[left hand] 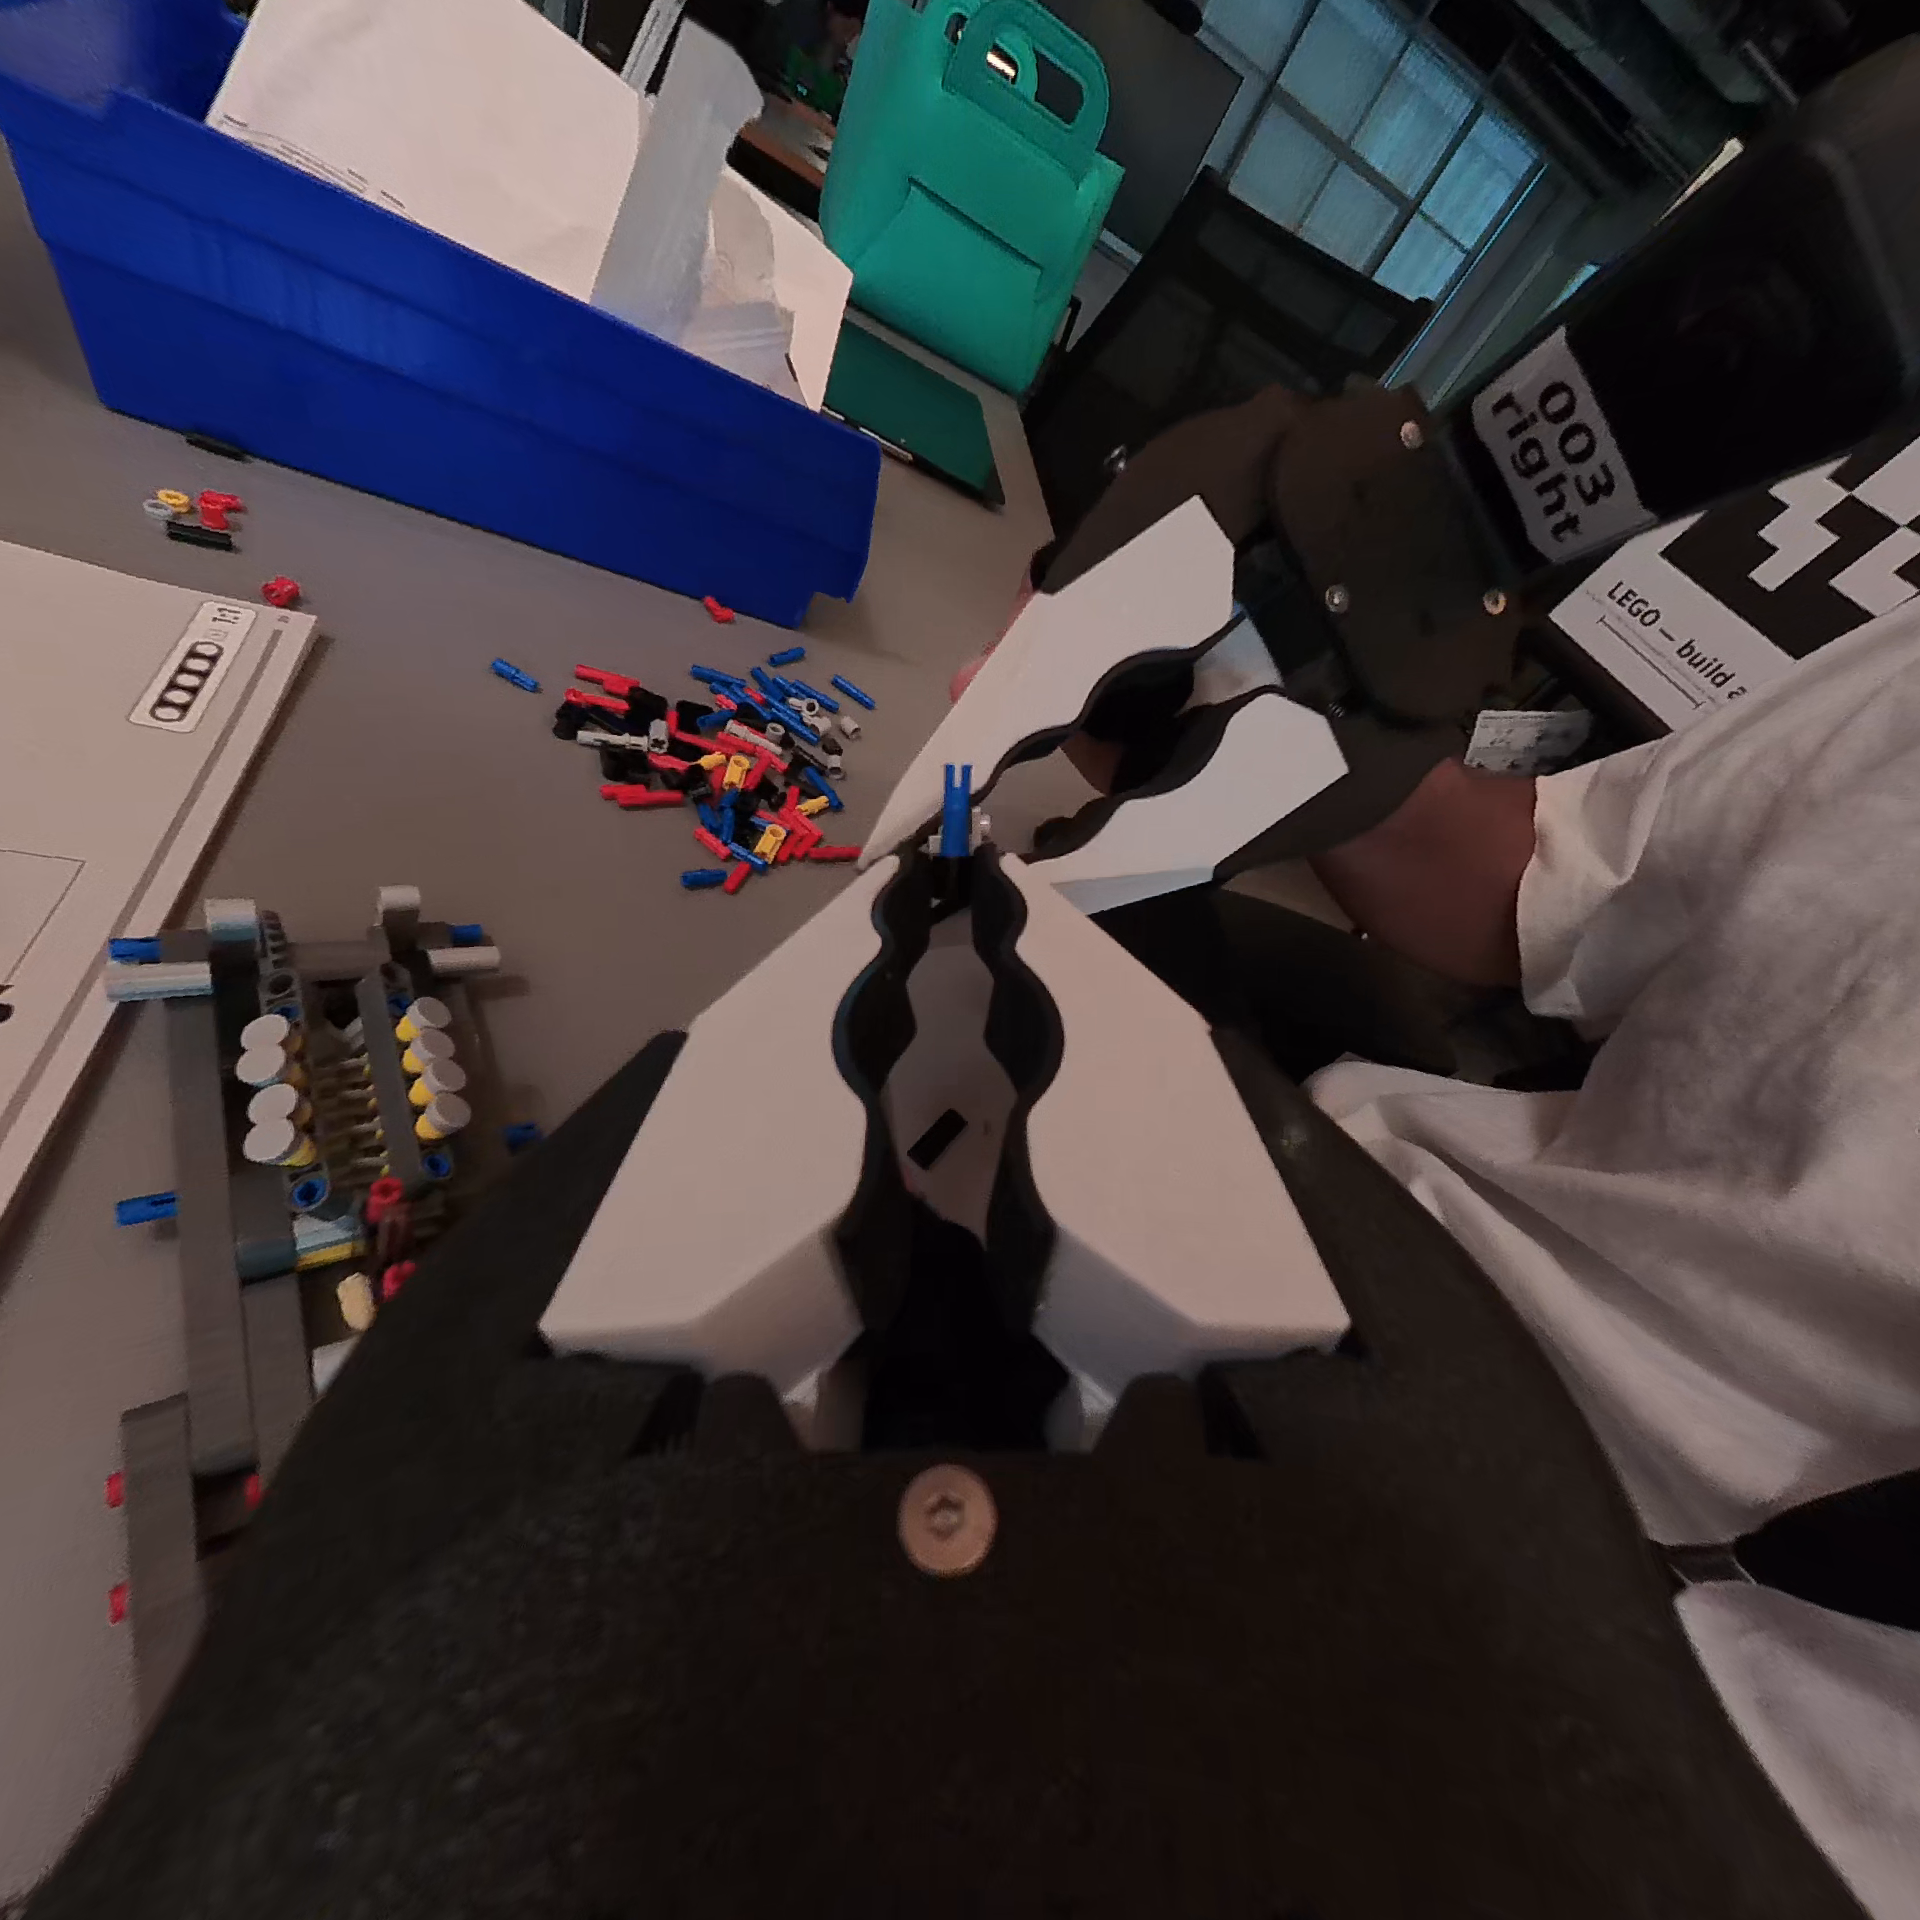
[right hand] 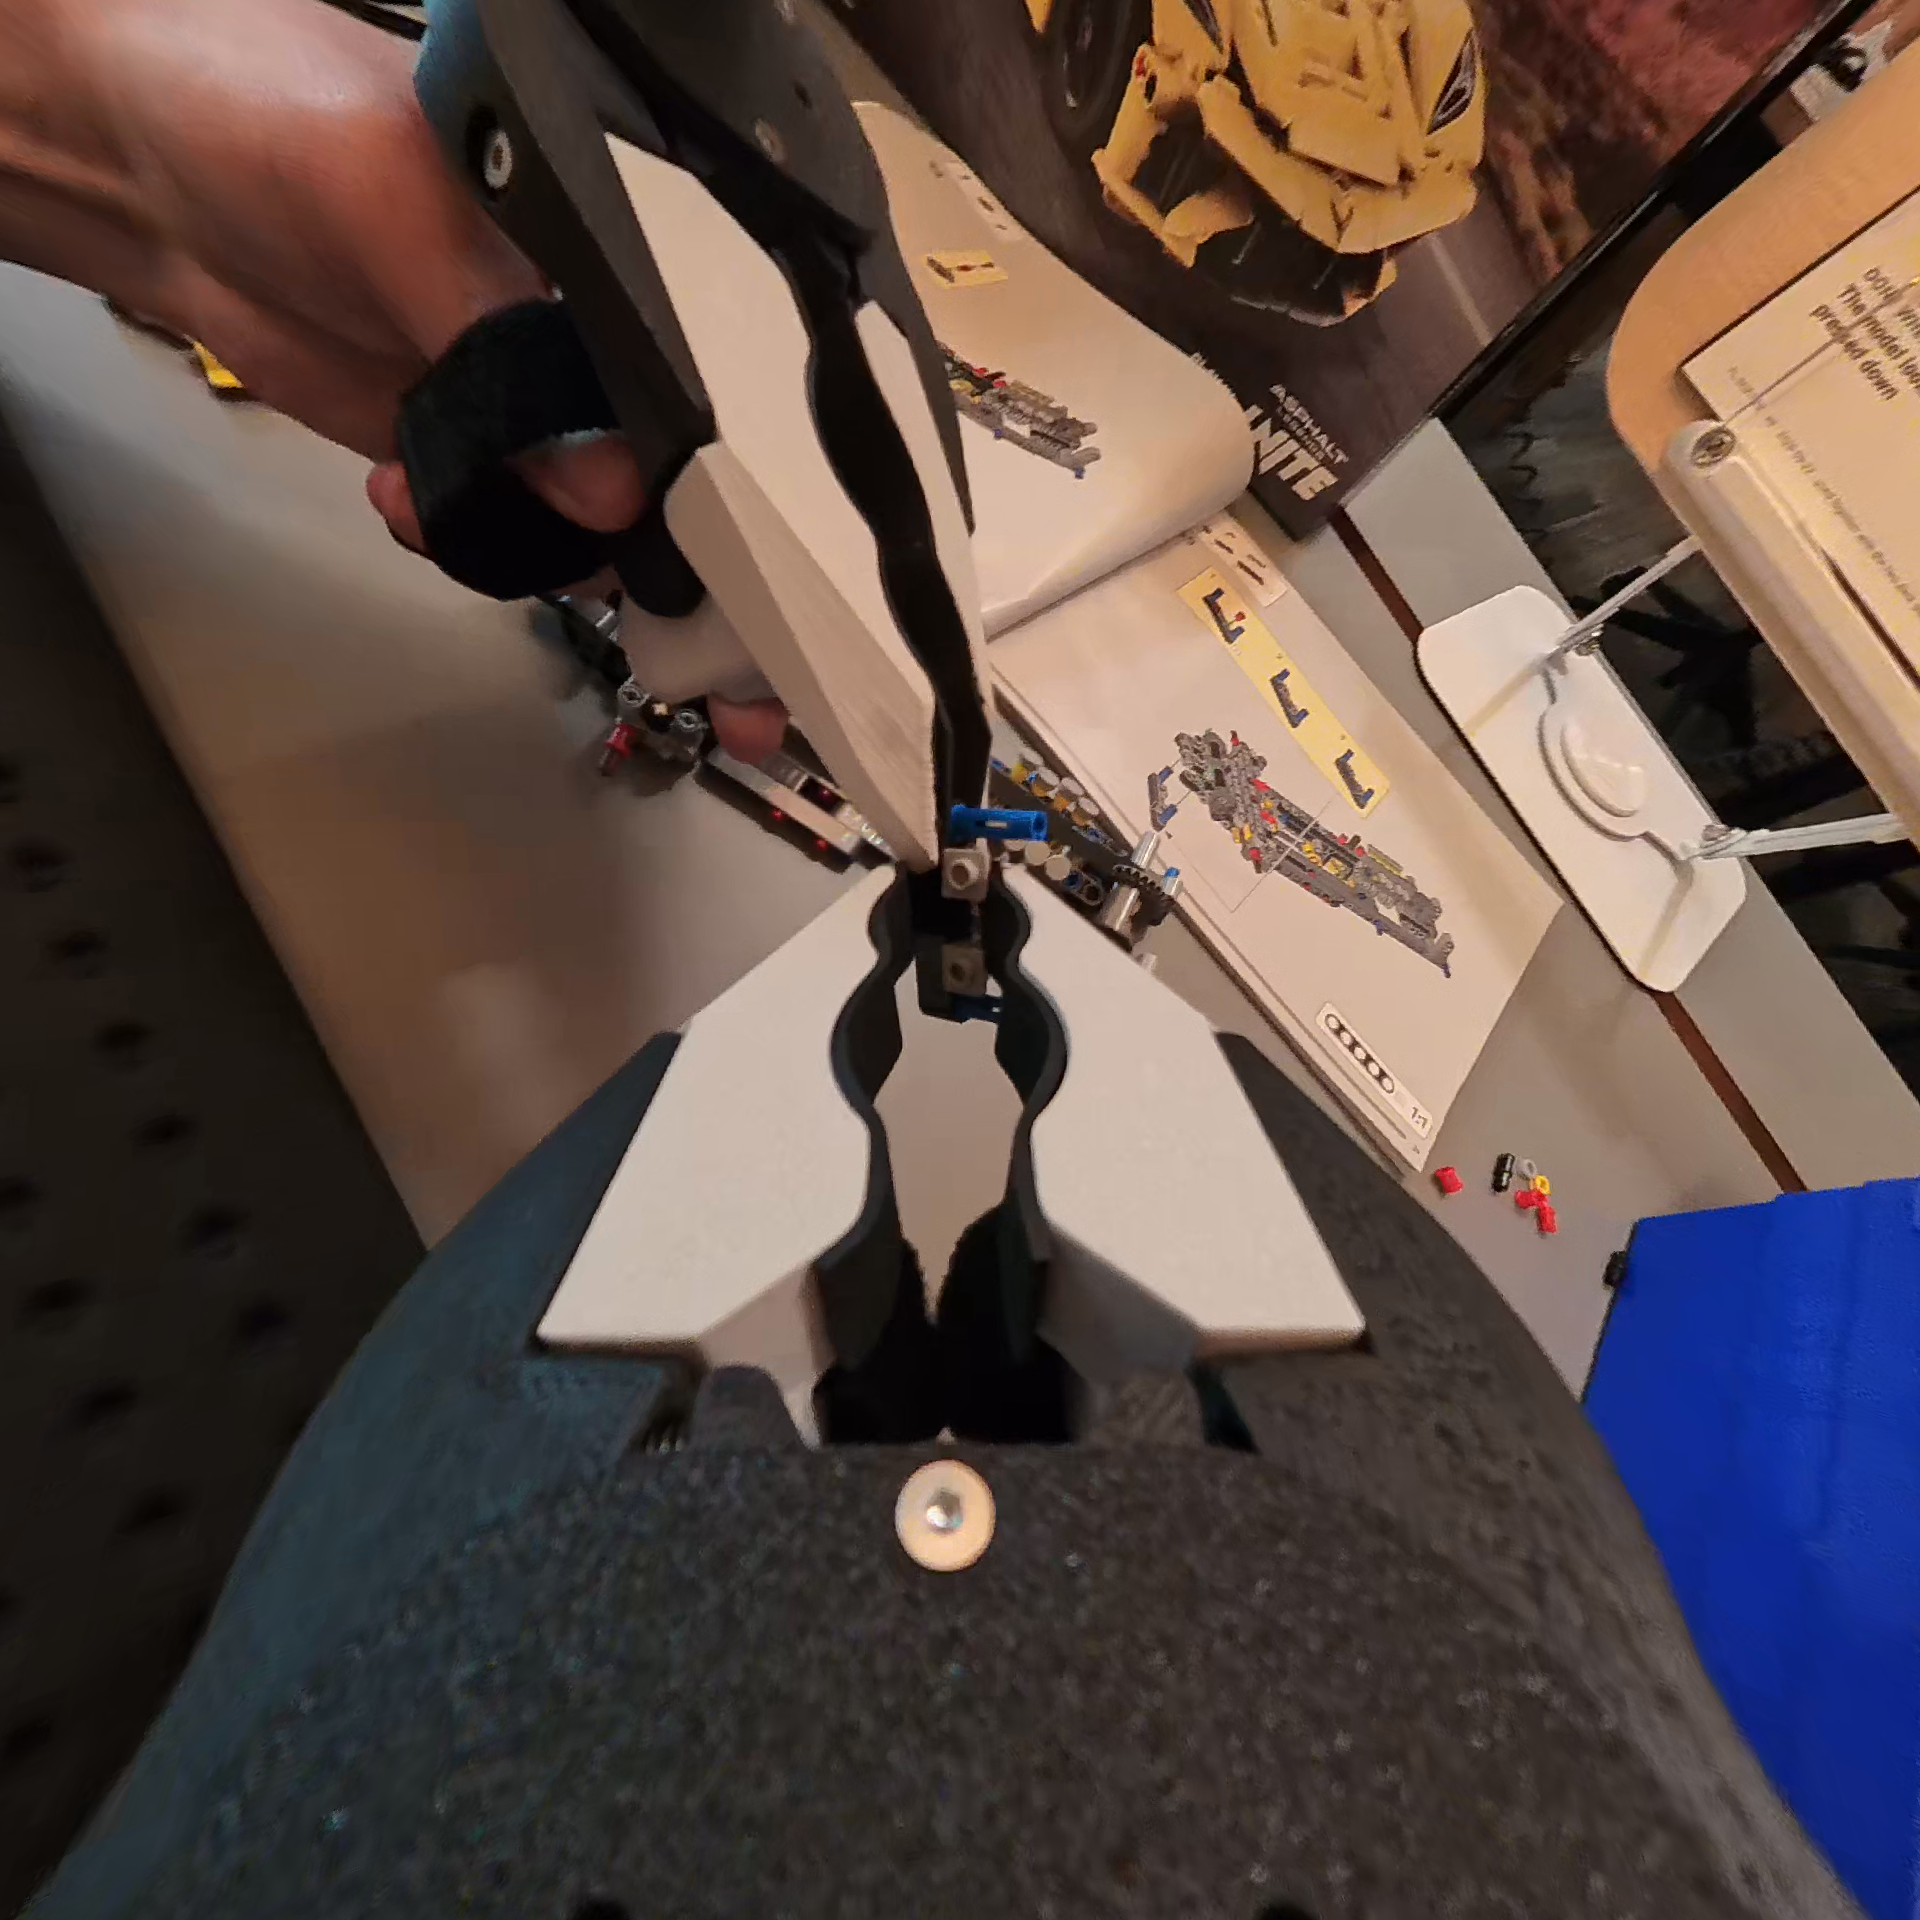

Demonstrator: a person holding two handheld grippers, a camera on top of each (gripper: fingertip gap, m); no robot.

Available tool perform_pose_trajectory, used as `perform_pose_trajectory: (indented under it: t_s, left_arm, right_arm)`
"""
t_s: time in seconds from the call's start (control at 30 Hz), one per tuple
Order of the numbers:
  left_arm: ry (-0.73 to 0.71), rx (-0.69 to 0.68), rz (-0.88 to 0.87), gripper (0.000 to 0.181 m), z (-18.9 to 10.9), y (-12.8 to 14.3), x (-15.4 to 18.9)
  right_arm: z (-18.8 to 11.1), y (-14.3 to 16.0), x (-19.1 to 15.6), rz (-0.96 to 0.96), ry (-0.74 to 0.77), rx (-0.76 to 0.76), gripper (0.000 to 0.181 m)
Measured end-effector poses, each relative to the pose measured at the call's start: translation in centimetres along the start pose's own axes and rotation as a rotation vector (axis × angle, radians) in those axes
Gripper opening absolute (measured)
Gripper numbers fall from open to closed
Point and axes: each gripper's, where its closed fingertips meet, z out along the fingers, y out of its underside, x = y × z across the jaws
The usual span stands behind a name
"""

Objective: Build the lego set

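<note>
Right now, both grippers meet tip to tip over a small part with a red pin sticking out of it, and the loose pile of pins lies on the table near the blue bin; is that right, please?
Not quite: the pin is blue, not red, as the left wrist view shows. Otherwise yes: the left gripper and right gripper meet over the small part, and the pile lies near the blue bin.

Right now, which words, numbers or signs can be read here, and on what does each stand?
I do not quote writing; these things bear it:
White label: readable.
Marker sheet: partly readable.
Car box: readable brand.
Instruction booklet: small numbers.
Clipped page: blurred.
</note>
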Motion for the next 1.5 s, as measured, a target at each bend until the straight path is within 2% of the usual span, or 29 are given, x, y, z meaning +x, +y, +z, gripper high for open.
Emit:
perform_pose_trajectory:
  t_s: [0.27,0.37,0.47,0.7,0.83,1.1,1.23,1.3,1.33,1.43,1.5]
  left_arm:
    - [-0.015,-0.006,-0.028,0.006,0.0,0.2,-0.7]
    - [0.014,0.024,-0.128,0.007,-0.1,-0.1,-1.0]
    - [0.040,0.039,-0.190,0.006,-0.4,-0.2,-1.3]
    - [0.094,0.060,-0.355,0.006,-0.6,-0.1,-1.8]
    - [0.064,0.032,-0.334,0.006,-0.4,0.4,-2.0]
    - [0.031,0.007,-0.269,0.006,-0.5,0.5,-2.0]
    - [0.038,0.036,-0.268,0.006,-1.3,-0.1,-2.6]
    - [0.061,0.083,-0.277,0.006,-2.5,-1.1,-3.1]
    - [0.089,0.121,-0.296,0.006,-3.3,-1.8,-3.3]
    - [0.164,0.258,-0.303,0.006,-5.9,-4.1,-3.7]
    - [0.209,0.330,-0.264,0.006,-7.2,-5.2,-3.3]
  right_arm:
    - [0.6,0.3,0.1,0.009,-0.022,-0.002,0.011]
    - [0.8,0.1,0.5,0.072,-0.034,0.006,0.012]
    - [1.0,-0.1,1.2,0.032,0.029,0.000,0.021]
    - [1.0,-0.5,1.5,-0.089,0.099,-0.008,0.022]
    - [1.3,-0.3,1.1,-0.174,0.125,-0.043,0.015]
    - [1.3,-0.2,1.0,-0.176,0.069,-0.062,0.013]
    - [1.8,-1.1,1.4,-0.068,0.037,0.010,0.015]
    - [1.4,-2.7,2.0,-0.049,0.056,0.108,0.025]
    - [1.2,-3.5,2.3,-0.010,0.039,0.158,0.024]
    - [0.5,-5.6,4.4,0.231,-0.071,0.348,0.026]
    - [0.3,-6.8,5.5,0.419,-0.197,0.483,0.028]
